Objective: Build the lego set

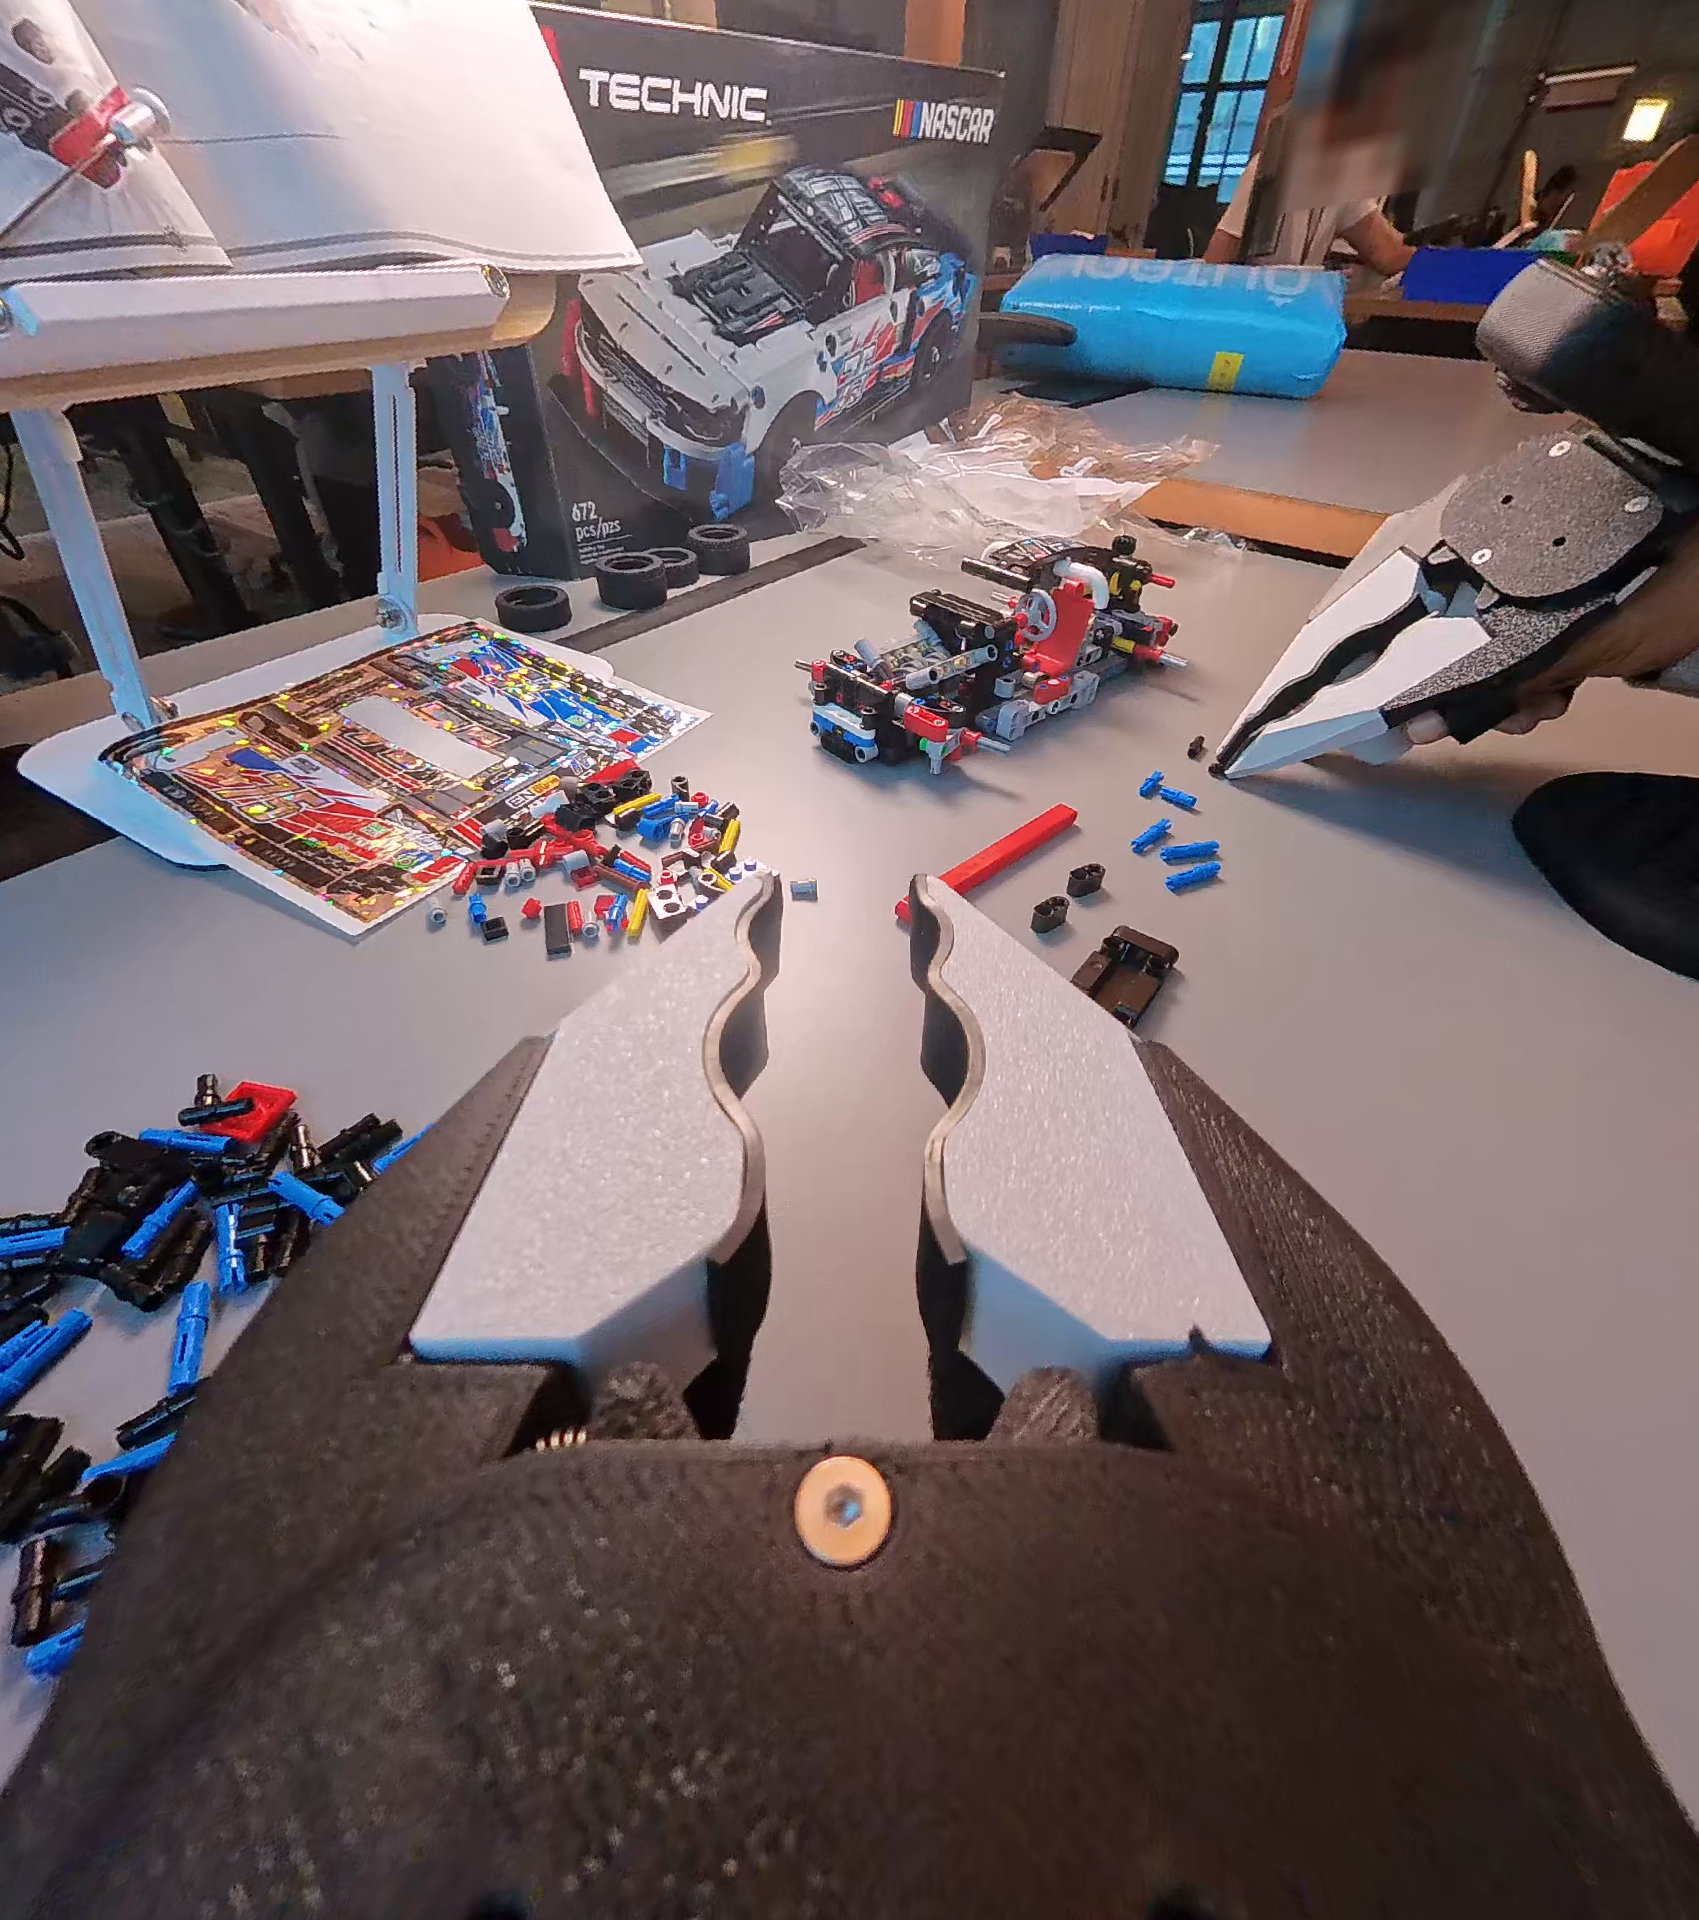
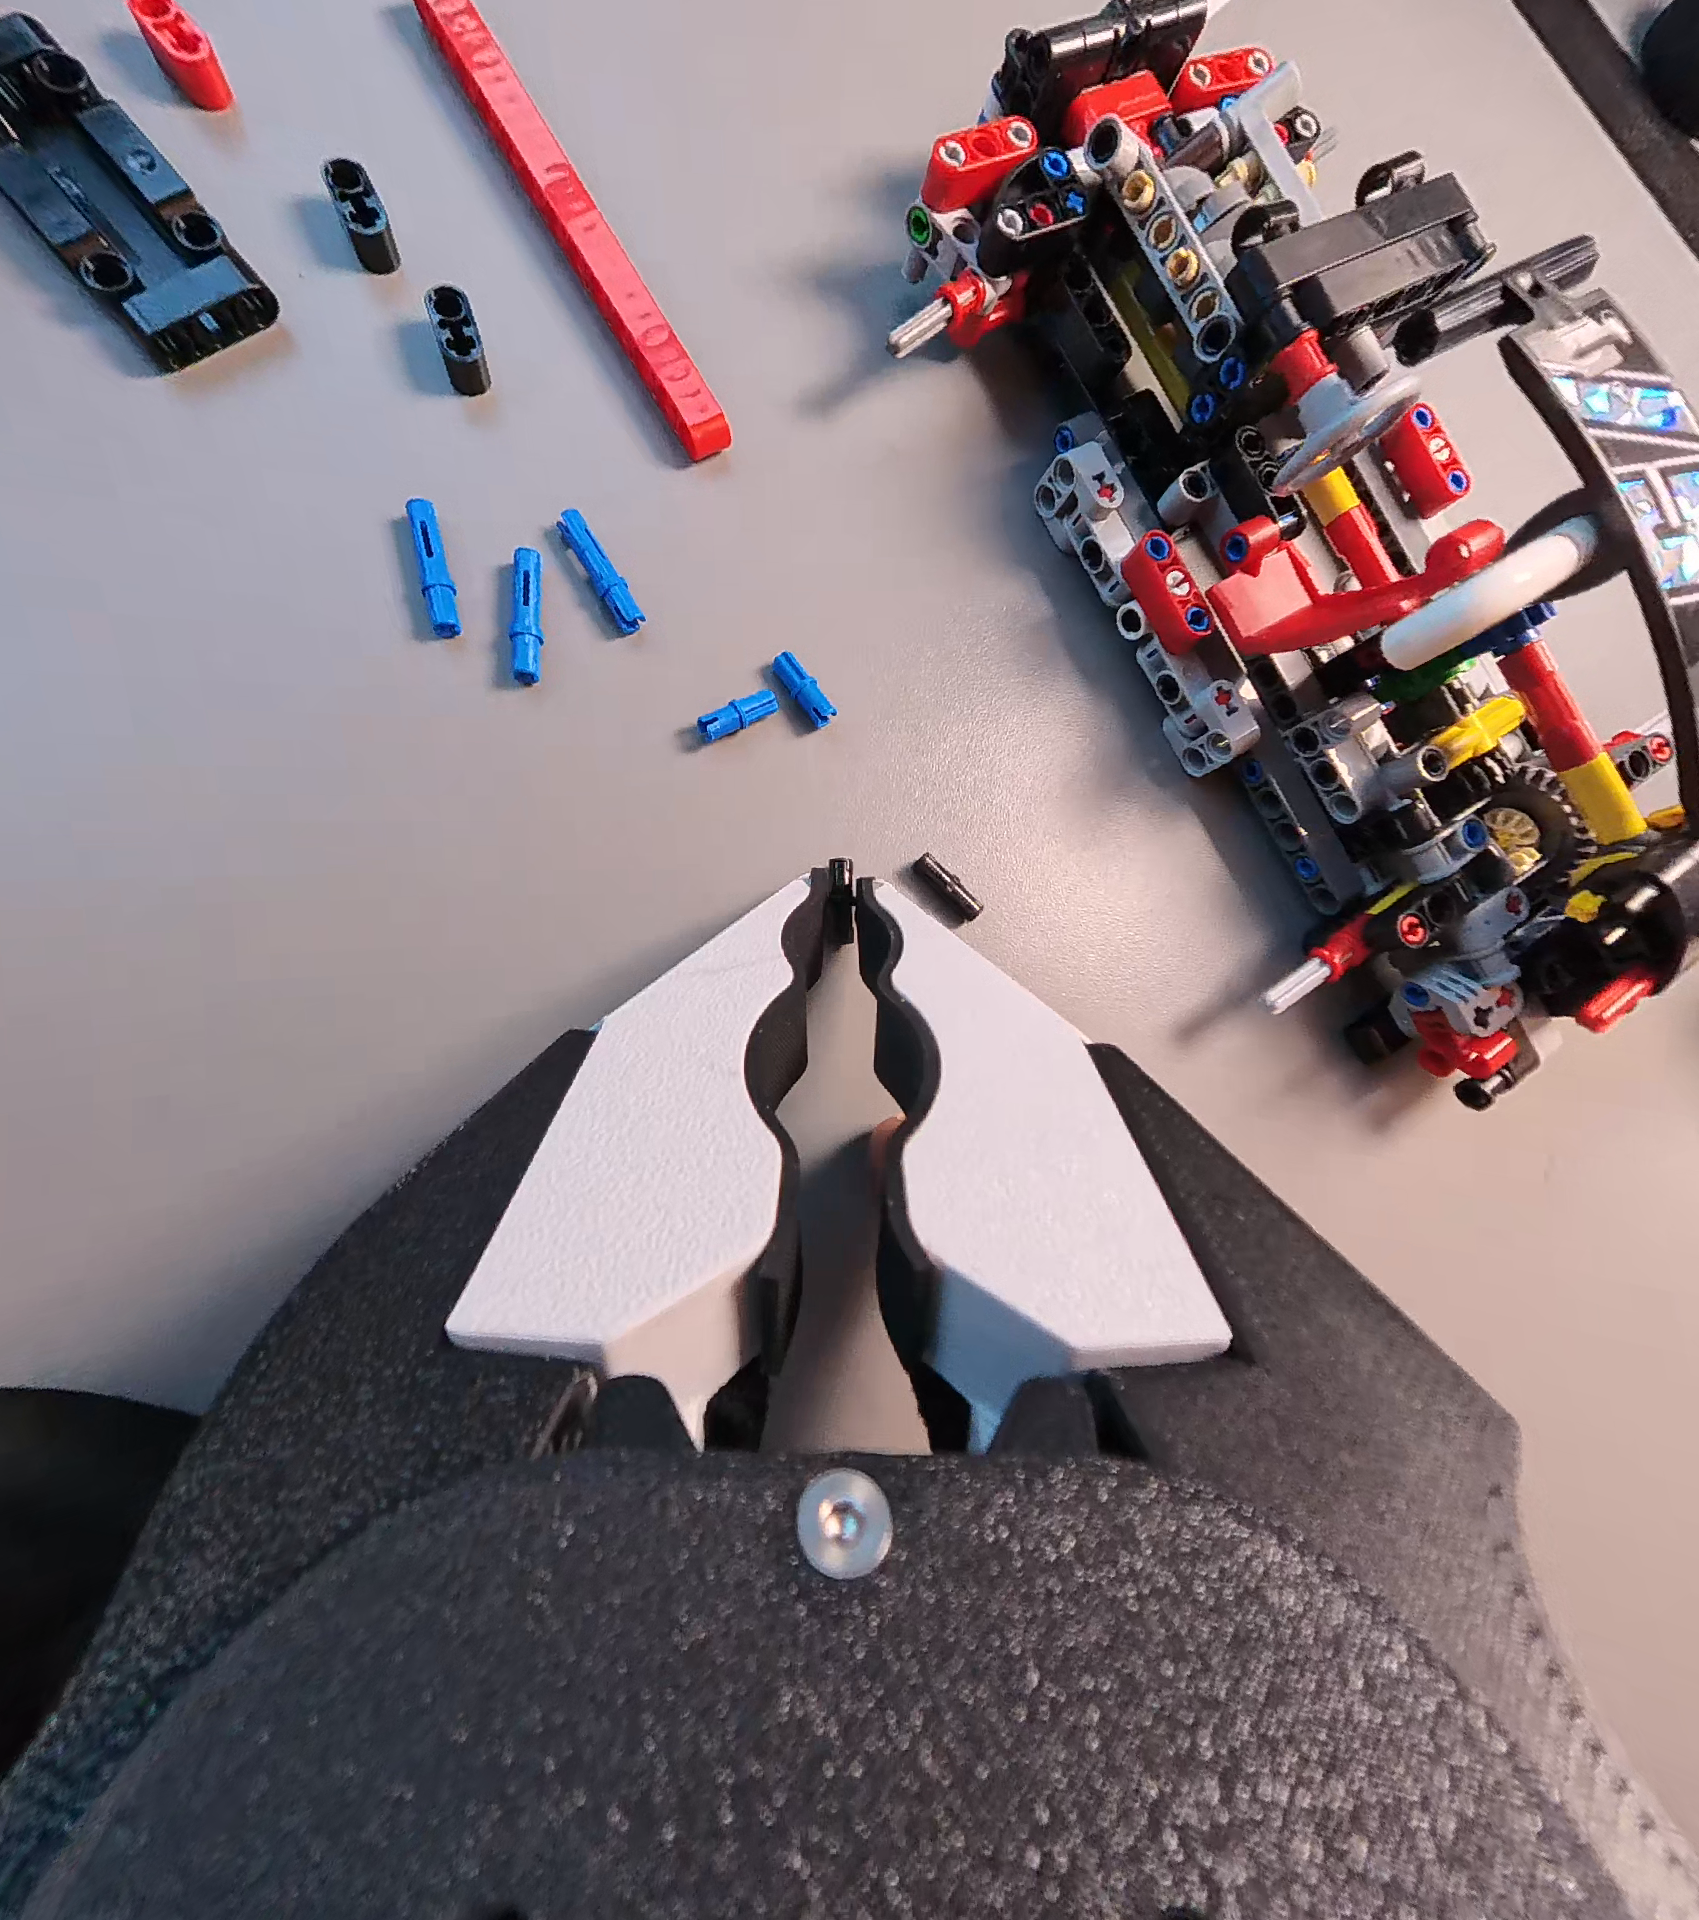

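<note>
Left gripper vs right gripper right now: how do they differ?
The left gripper is open with nothing between its fingers; the right gripper is shut on a small black pin. The left gripper hovers above the table, while the right gripper's tips are down at the table surface near the partly built car. Both have the same grey fingers on black bodies.

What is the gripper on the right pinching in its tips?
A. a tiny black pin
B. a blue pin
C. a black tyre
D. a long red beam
A. The right gripper has its tips closed on a tiny black pin at the grey table, while the blue pins and the long red beam lie loose farther off.
</note>
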`<state>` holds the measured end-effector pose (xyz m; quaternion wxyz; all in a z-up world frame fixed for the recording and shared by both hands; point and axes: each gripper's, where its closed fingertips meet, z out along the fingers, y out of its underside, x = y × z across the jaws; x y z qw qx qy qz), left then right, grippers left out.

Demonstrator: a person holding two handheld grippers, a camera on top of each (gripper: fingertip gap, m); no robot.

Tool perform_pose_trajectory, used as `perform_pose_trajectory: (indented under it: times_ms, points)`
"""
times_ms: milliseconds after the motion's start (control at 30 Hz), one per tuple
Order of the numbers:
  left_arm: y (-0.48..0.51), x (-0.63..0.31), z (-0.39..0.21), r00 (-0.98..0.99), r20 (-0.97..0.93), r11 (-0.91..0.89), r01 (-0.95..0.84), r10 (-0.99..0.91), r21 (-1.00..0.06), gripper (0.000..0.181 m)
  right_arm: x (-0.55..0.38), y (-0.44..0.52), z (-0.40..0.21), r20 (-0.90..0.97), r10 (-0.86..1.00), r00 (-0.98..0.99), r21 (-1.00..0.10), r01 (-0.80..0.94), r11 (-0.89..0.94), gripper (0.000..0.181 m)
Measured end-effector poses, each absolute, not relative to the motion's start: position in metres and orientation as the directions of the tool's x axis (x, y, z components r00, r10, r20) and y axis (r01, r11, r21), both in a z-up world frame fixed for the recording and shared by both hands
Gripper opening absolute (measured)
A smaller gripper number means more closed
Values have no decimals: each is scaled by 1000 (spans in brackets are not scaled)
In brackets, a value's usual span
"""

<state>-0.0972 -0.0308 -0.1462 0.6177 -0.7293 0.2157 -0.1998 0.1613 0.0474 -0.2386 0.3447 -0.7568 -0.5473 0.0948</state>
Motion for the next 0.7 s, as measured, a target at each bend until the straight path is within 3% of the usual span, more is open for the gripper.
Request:
perform_pose_trajectory:
  times_ms: [533, 700]
  points:
    - [-26, -109, -145, 856, 35, -143, -45, -515, -989, 21, 160, 48, -239, 228, 902, 367, -611, 775, -161, 3]
    - [-26, -110, -147, 858, 33, -156, -55, -513, -986, 21, 148, 44, -228, 215, 908, 359, -657, 742, -137, 3]
